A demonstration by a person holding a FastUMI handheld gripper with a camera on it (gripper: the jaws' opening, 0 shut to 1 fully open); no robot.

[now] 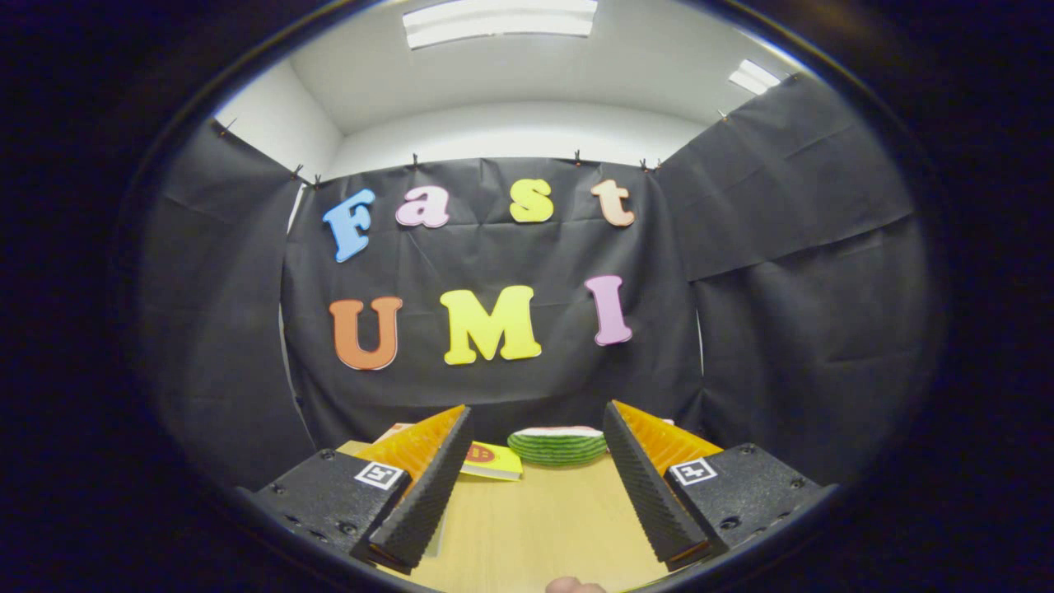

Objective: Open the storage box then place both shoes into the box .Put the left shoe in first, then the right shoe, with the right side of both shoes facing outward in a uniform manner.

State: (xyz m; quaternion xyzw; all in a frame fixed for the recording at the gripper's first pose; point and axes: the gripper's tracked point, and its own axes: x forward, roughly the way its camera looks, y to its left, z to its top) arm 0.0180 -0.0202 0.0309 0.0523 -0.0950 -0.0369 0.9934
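**Hovering over the table with spread fingers, box and shoes unseen**

Looking along the gripper (535, 486), the camera took in the booth's black cloth wall (807, 329) as the largest thing, with a white ceiling and its strip lights (500, 20) above it. Below lay the wooden table (535, 527), running from near the fingers to the far wall.

On the far side of the table, beyond the gap between the 2 fingers, sat a green ribbed, rounded object with a white and red top (556, 445); what it was could not be told. Left of it, just past the left finger, lay a flat yellow card or booklet (492, 461), partly hidden by that finger. At the very near edge a small part of a hand (575, 585) showed.

As for the task's things, I could not place the storage box or either shoe from this moment, so whether the box stood open or shut, or held any shoe, could not be judged. The step in hand was therefore unsettled: the scene fitted the time ahead of reaching for the box as well as the time after the shoes were stowed.

The tool's fingers stood wide apart, gripping nothing and touching nothing, held above the table.
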